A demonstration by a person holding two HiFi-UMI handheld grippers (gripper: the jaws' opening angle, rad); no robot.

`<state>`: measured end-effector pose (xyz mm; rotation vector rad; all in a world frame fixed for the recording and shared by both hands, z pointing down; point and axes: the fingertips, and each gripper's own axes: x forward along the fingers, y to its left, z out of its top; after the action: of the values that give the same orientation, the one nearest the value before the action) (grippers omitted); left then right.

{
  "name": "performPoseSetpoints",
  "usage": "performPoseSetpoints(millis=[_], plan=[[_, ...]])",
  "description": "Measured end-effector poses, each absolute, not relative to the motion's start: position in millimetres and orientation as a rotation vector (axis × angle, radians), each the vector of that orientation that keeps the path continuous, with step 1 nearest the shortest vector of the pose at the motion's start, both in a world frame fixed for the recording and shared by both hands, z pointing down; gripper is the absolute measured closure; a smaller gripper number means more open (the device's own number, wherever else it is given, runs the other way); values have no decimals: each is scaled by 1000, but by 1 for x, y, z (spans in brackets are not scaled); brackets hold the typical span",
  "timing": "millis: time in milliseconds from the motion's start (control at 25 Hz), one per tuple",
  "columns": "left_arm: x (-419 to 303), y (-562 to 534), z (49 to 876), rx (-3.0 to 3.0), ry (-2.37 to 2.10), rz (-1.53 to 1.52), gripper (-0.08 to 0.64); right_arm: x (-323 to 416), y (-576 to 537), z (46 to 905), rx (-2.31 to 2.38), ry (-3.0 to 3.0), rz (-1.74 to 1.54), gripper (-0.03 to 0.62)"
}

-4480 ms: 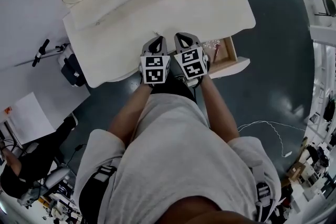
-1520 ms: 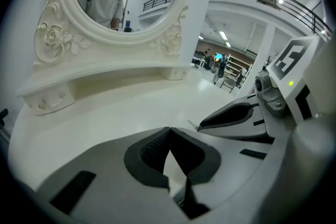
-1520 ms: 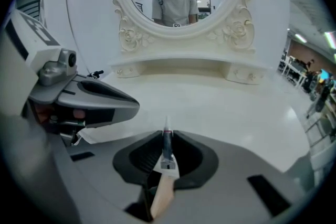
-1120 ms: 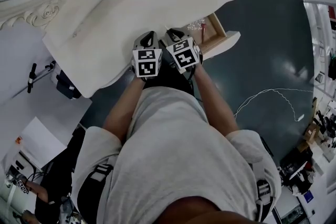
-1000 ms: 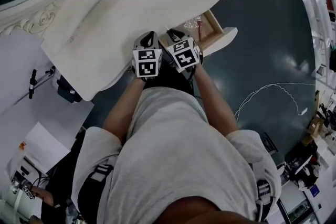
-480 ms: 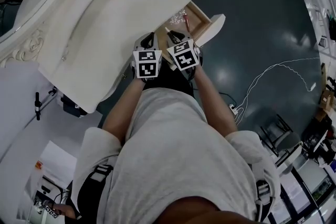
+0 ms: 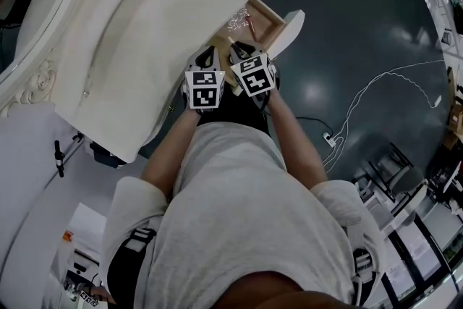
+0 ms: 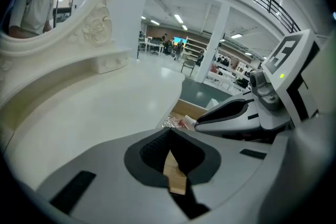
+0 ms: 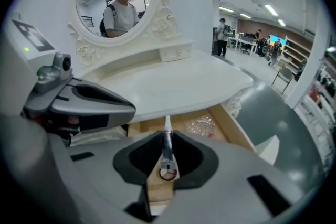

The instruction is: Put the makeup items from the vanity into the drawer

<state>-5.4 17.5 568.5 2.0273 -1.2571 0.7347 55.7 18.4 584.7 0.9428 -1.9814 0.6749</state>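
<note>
"Right gripper [image 9: 167, 162]?"
"Jaws clamped on a slim makeup pencil [image 9: 167, 139], its tip pointing over the open drawer [image 9: 236, 128]."
"Left gripper [image 8: 171, 157]?"
"Jaws pressed together, nothing between them. It is just beside the right one at the vanity's [image 7: 145, 32] front edge."
"Drawer contents?"
"A clear crinkled packet [image 9: 202, 126]."

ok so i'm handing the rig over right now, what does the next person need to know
Left gripper: fingers together, nothing held, right beside the other one.
Right gripper: shut on a slim makeup pencil, tip pointing towards the open drawer.
Drawer: already holds a crinkly clear packet.
Vanity top: looks bare in all views.
Left to do: probably just lower the pencil into the drawer and release it.
</note>
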Motion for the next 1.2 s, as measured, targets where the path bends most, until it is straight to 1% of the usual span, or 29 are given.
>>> performPoseSetpoints(millis=[640, 1200], plan=[[14, 35, 622, 1951, -1199, 744, 554, 69, 25, 654, 811, -1906, 698, 522], [0, 43, 651, 1879, -1234, 752, 554, 39, 12, 675, 730, -1943, 650, 522]])
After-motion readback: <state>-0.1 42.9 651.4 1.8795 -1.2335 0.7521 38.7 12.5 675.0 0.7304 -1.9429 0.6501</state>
